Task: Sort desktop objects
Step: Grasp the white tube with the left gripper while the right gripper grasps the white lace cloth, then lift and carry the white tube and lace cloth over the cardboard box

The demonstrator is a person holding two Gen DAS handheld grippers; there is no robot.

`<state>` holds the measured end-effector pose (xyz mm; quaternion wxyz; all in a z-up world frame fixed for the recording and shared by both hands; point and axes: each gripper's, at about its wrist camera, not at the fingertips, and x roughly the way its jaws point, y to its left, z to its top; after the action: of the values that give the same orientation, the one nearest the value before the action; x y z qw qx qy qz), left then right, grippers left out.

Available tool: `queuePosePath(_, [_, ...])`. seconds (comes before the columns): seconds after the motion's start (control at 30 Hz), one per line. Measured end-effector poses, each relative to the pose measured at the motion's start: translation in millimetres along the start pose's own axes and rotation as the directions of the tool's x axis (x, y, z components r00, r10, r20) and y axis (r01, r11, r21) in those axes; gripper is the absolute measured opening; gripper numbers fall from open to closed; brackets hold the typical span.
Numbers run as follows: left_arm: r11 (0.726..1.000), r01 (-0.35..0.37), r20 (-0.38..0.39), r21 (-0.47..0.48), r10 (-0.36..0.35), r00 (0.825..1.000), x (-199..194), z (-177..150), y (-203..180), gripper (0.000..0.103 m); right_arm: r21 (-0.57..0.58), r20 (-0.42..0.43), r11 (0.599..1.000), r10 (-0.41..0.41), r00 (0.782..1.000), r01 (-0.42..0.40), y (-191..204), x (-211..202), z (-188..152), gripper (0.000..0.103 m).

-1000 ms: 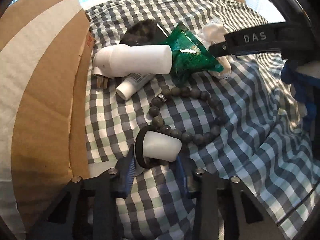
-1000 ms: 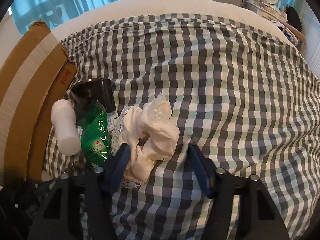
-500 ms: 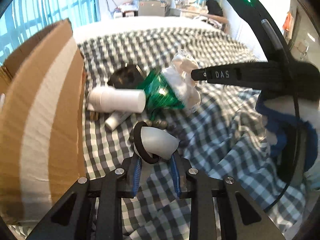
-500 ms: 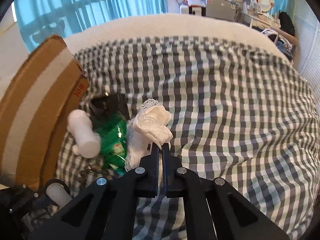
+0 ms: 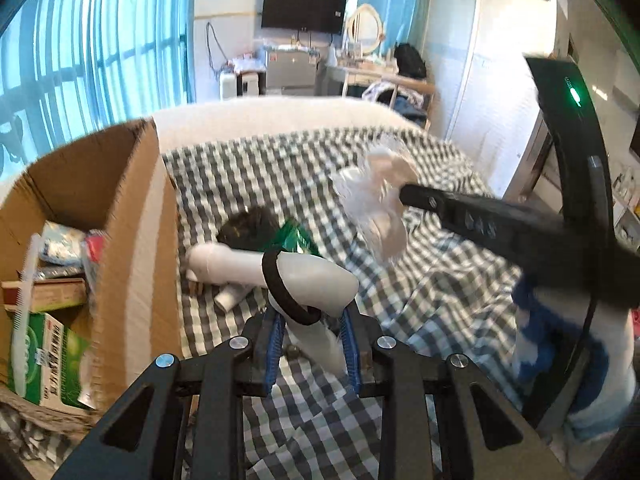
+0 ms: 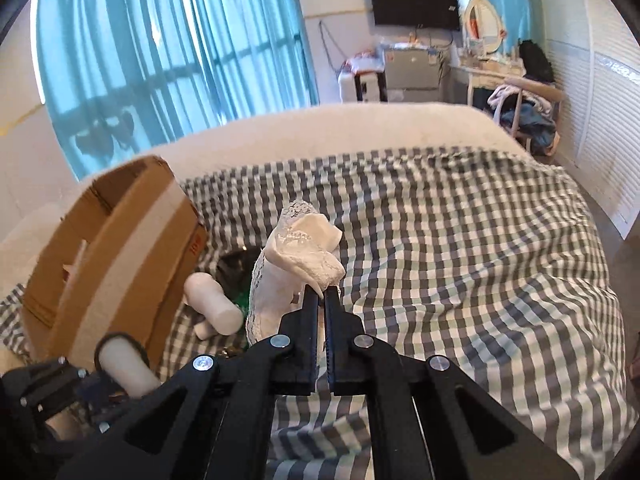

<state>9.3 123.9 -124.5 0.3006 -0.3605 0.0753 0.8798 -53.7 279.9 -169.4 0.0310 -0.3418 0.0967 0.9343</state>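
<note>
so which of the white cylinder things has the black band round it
The white cylinder clamped in the left gripper; the bigger white bottle lying on the checked cloth has none.

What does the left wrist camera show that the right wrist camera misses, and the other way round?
Only the left wrist view looks into the cardboard box, showing a green carton and a white comb inside. Only the right wrist view shows the wide bare stretch of checked cloth to the right. Both show the white lace fabric pinched in the right hand-held gripper and the white tube with a black band in the left hand-held gripper.
</note>
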Motion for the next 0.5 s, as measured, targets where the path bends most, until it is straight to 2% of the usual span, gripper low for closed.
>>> queuePosePath(0.27, [1.000,-0.005,0.105,-0.002,0.006,0.994,-30.6,12.0,0.4,0.026,0.027,0.125,0.999,-0.032,0.992,0.028,3.0,-56.6,-6.6,0.003])
queuePosePath(0.5, [1.000,-0.030,0.191,0.005,0.028,0.981,-61.4,25.7,11.4,0.026,0.072,0.203,0.997,-0.038,0.978,0.024,9.5,-99.4,-12.5,0.003])
